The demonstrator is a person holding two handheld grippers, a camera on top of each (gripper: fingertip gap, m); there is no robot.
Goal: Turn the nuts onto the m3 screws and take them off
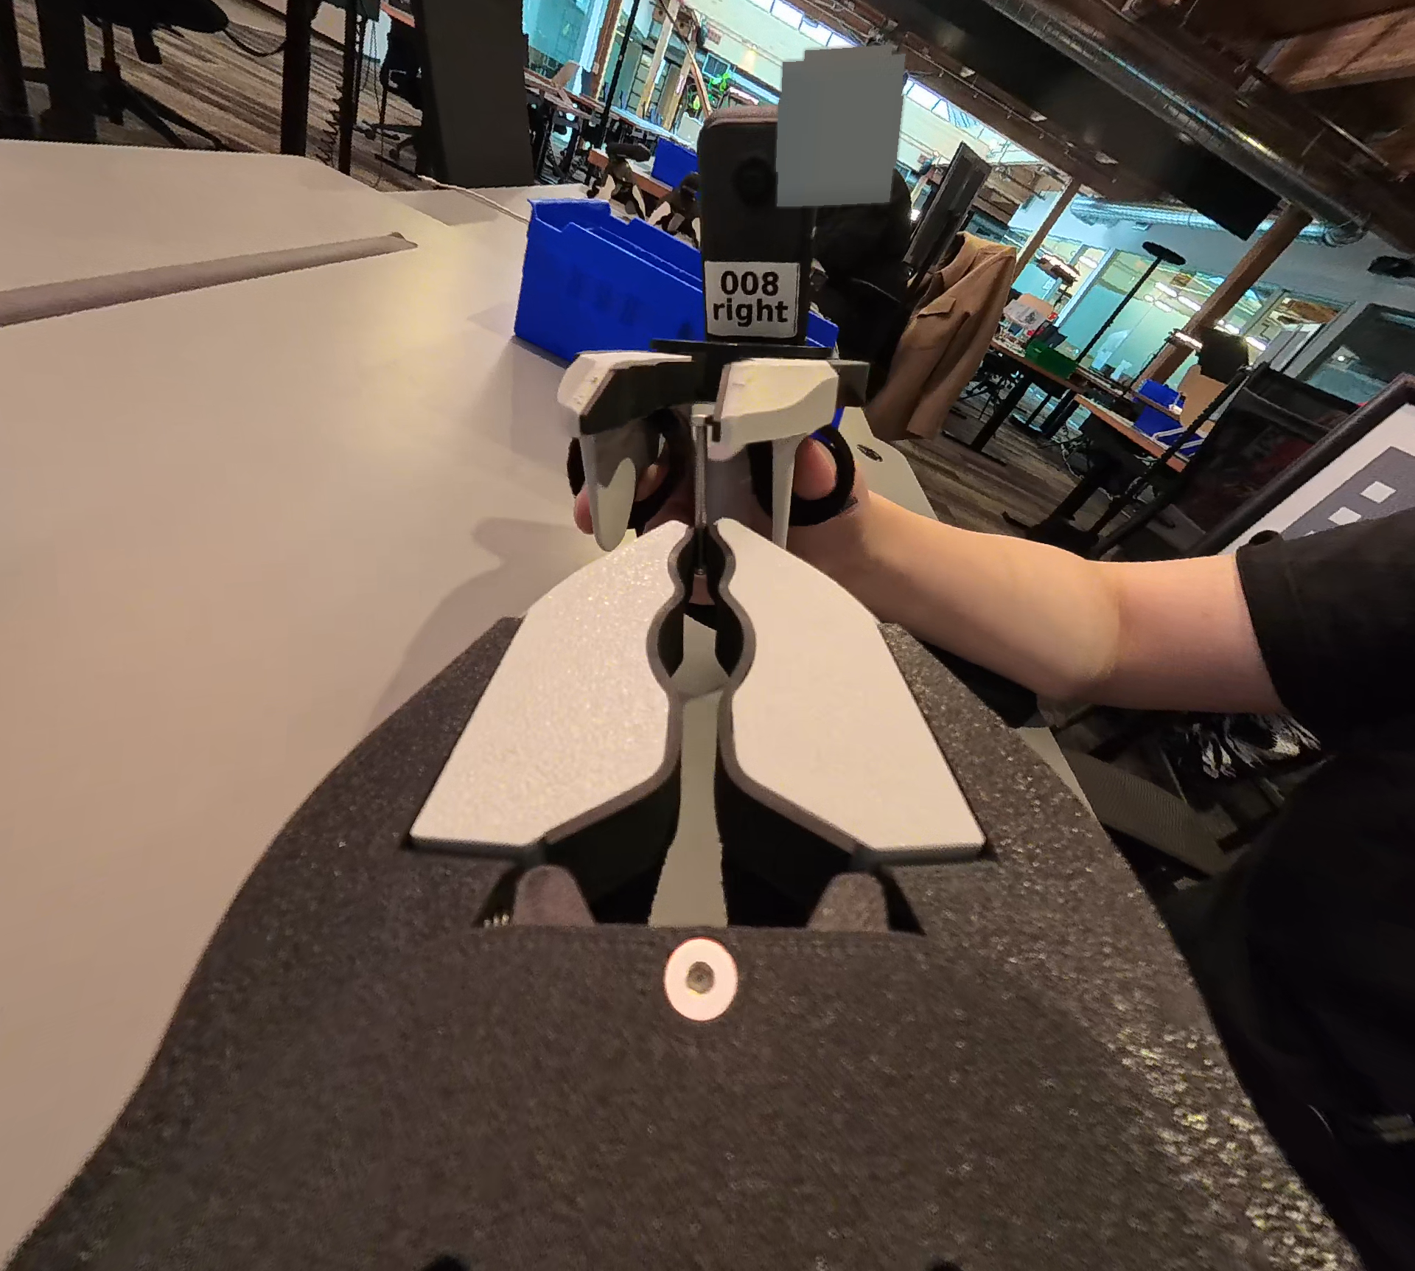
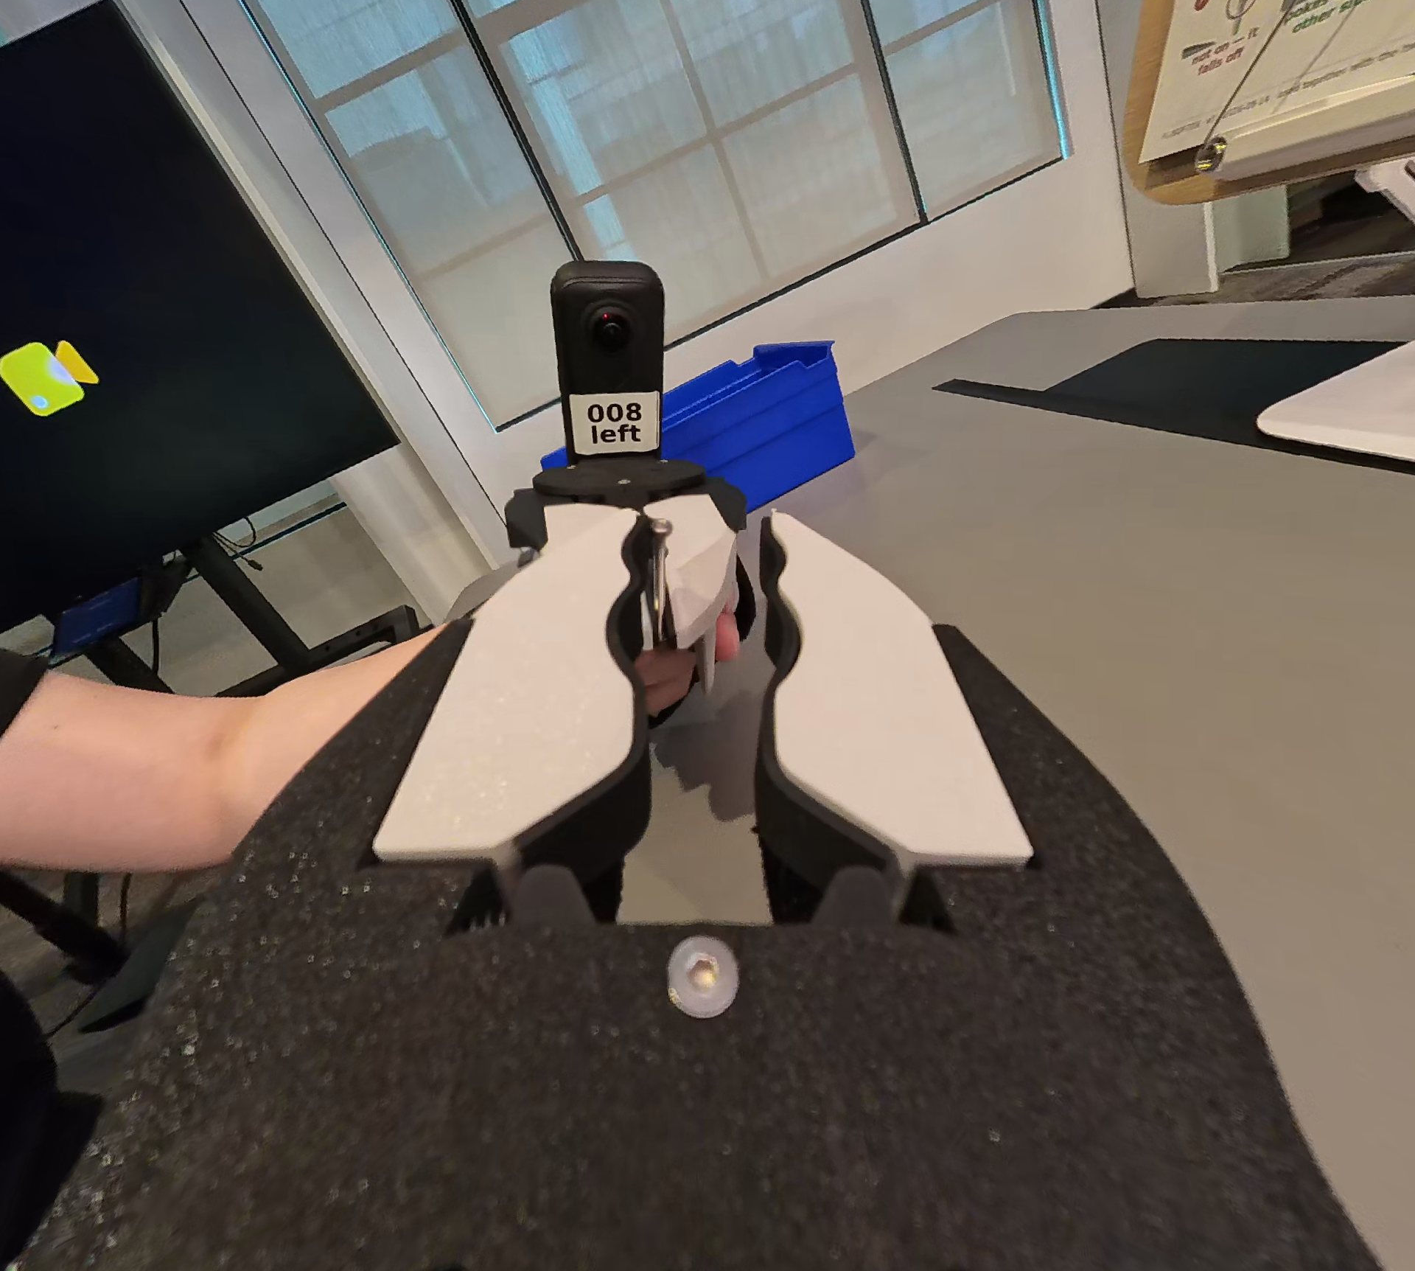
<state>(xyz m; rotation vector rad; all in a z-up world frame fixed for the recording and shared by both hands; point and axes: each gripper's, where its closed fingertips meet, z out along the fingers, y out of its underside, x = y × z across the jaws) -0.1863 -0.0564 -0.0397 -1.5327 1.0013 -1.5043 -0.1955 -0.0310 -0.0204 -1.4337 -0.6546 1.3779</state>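
Observation:
In the left wrist view my left gripper (image 1: 700,531) is shut on a long thin metal screw (image 1: 697,468) that sticks out forward from its fingertips. The right gripper (image 1: 694,506) faces it, a hand on its handle, with one open finger on each side of the screw. In the right wrist view my right gripper (image 2: 704,522) is open. The screw (image 2: 658,568) stands between its fingers, close to the left one, and neither pad presses on it. The left gripper (image 2: 674,591) holds the screw from the far side.
Both grippers hover over a grey table (image 1: 230,468) that also shows in the right wrist view (image 2: 1072,621). A blue bin (image 1: 597,284) (image 2: 766,422) stands behind them. A dark monitor (image 2: 153,315), a clipboard with a sheet (image 2: 1286,9) and a black mat (image 2: 1187,384) are around. Left and right tips are no more than a few centimetres apart.

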